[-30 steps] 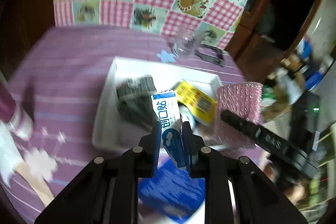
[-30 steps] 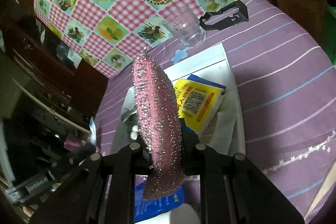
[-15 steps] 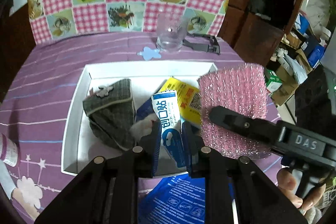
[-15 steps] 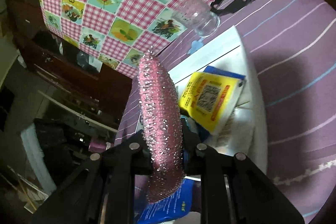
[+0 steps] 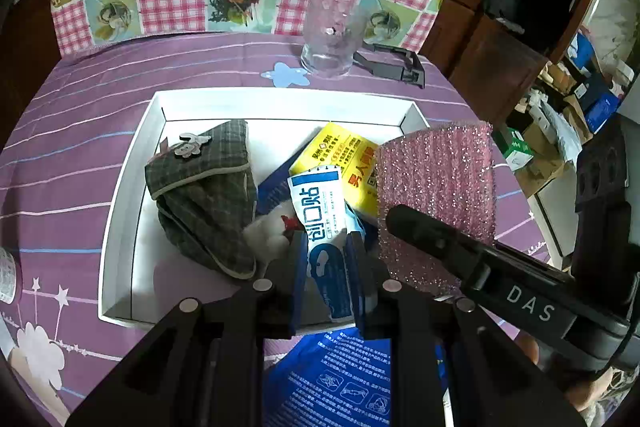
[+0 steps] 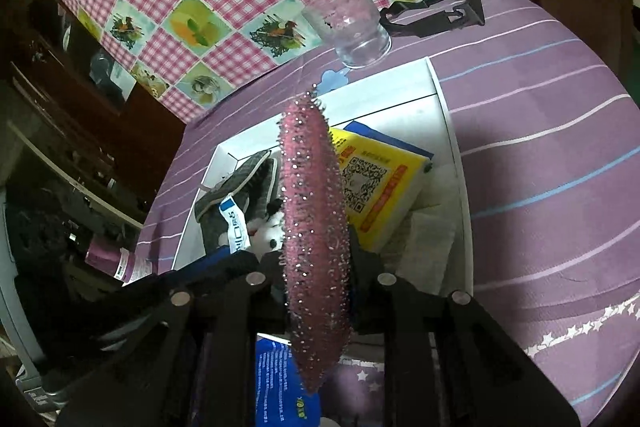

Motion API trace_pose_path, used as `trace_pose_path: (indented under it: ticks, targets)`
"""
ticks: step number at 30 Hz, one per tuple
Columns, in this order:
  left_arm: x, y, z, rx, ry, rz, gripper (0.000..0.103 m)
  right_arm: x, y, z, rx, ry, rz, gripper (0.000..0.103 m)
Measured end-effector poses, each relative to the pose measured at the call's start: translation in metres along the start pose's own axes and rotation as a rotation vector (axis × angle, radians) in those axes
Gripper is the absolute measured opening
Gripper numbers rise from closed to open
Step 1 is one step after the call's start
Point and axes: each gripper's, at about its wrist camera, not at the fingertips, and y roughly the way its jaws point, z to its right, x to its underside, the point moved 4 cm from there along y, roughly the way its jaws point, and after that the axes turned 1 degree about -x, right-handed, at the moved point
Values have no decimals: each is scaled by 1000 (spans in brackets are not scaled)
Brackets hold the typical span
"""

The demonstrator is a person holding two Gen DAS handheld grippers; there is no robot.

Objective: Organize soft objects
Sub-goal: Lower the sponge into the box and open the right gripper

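Note:
A white tray [image 5: 120, 195] on the purple cloth holds a grey plaid pouch [image 5: 204, 187], a small white plush toy [image 5: 268, 231] and a yellow packet [image 5: 340, 155]. My left gripper [image 5: 326, 247] is shut on a white-and-blue plaster packet [image 5: 320, 211], held upright over the tray's near side. My right gripper [image 6: 314, 251] is shut on a pink glittery sponge [image 6: 312, 207], held on edge. In the left wrist view the sponge [image 5: 436, 179] hangs over the tray's right corner, just right of the plaster packet.
A clear glass [image 5: 328, 43] and a black clip [image 5: 396, 67] stand behind the tray, before a checked cloth. A blue packet [image 5: 332, 379] lies on the table under my grippers. A purple-capped bottle [image 6: 116, 261] sits left of the tray. Cluttered shelves lie right of the table.
The left gripper came down and swung until the tray sits centred under it, the packet still gripped. The pink sponge sank a little toward the tray's right side.

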Motion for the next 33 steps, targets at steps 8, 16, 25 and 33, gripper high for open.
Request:
trace_pose_path:
  ticks: [8,16,25,33]
  targets:
    - [5,11,-8,59,-60,-57,63,-6,-16,-2,191,-17,38,50]
    - [-5,-34,-8,110,-61,85,79,-21,-68,-14,209,-62,208,67]
    - [15,-54,-30,67,-91,-127,77,-2,-70,-13,9,125,-194,60]
    - [54,-46,-54,-41,-90,-295,74,25,-39,-6,-13,141,-410,41]
